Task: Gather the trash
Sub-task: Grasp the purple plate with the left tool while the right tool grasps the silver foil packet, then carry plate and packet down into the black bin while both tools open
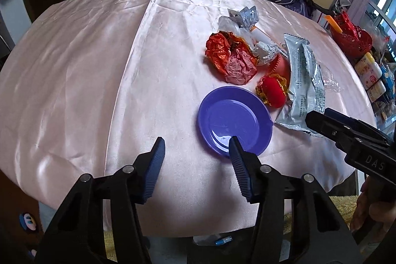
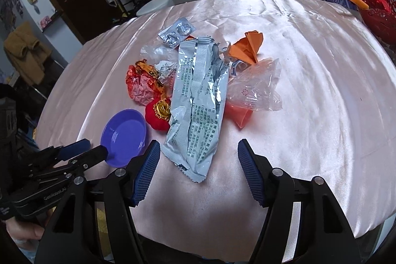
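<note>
While both grippers hang over the pink tablecloth (image 1: 99, 66), nothing is between their fingers. The left gripper (image 1: 196, 140) stands partly apart, its right finger over the near rim of the purple plate (image 1: 235, 119). The right gripper (image 2: 199, 144) is wider, at the near end of the silver wrapper (image 2: 195, 103). Beyond lie crumpled red foil (image 2: 141, 85), a clear bag (image 2: 257, 88) and orange paper (image 2: 247, 46).

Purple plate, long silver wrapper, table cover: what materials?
Purple plate: looks like moulded plastic, glossy, with sharp highlights in its well. Long silver wrapper: likely metallised foil film, creased and reflective, with crimped end seals and printed text. Table cover: probably satin-type fabric, pink, sheeny, with soft fold lines and wrinkles.
</note>
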A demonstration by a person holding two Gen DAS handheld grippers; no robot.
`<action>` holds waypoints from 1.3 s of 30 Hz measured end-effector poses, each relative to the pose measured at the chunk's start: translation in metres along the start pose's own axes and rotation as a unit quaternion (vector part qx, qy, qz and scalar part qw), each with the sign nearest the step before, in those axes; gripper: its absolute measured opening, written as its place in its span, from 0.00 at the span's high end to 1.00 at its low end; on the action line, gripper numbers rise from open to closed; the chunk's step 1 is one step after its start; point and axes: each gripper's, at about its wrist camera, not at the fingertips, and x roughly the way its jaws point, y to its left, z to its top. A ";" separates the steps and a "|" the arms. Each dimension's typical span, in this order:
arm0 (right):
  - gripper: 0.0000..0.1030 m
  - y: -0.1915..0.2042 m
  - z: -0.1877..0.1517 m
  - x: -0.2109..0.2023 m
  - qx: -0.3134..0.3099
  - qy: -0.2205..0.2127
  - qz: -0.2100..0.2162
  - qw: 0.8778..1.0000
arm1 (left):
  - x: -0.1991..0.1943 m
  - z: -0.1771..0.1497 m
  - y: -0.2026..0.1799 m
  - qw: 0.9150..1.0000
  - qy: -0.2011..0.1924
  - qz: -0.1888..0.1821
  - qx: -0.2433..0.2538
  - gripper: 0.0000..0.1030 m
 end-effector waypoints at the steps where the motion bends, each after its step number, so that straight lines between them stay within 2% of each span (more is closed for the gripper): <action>1: 0.36 -0.001 0.000 0.002 0.002 0.001 0.001 1.000 | 0.003 0.001 0.000 1.000 0.002 -0.003 0.000 0.58; 5: 0.36 -0.002 0.001 0.011 0.005 0.008 0.007 1.000 | 0.009 0.006 -0.004 1.000 0.002 -0.006 0.008 0.64; 7: 0.38 -0.002 0.000 0.013 0.005 0.010 0.011 1.000 | 0.011 0.008 -0.005 1.000 0.000 -0.006 0.011 0.73; 8: 0.42 -0.003 0.000 0.014 0.005 0.010 0.012 1.000 | 0.012 0.009 -0.005 1.000 -0.001 -0.006 0.012 0.77; 10: 0.52 -0.003 0.001 0.014 0.003 0.009 0.014 1.000 | 0.013 0.010 -0.005 1.000 -0.001 -0.008 0.011 0.91; 11: 0.57 -0.004 0.001 0.015 0.005 0.009 0.018 1.000 | 0.014 0.010 -0.005 1.000 -0.002 -0.010 0.011 0.93; 13: 0.59 -0.005 0.000 0.014 0.004 0.008 0.020 1.000 | 0.015 0.010 -0.007 1.000 -0.002 -0.012 0.016 0.96; 21: 0.76 -0.006 -0.003 -0.005 -0.006 -0.017 0.014 1.000 | 0.001 0.006 -0.014 0.999 -0.022 -0.009 0.027 0.98; 22: 0.84 -0.006 -0.003 -0.009 -0.008 -0.020 0.013 1.000 | -0.004 0.006 -0.015 0.999 -0.027 -0.007 0.028 0.98; 31: 0.85 0.007 -0.008 -0.052 -0.025 -0.053 0.019 0.998 | -0.059 -0.001 -0.025 0.996 -0.076 -0.013 0.035 0.99; 39: 0.85 0.019 -0.032 -0.097 -0.039 -0.076 0.031 0.996 | -0.111 -0.025 -0.041 0.993 -0.109 -0.013 0.049 0.99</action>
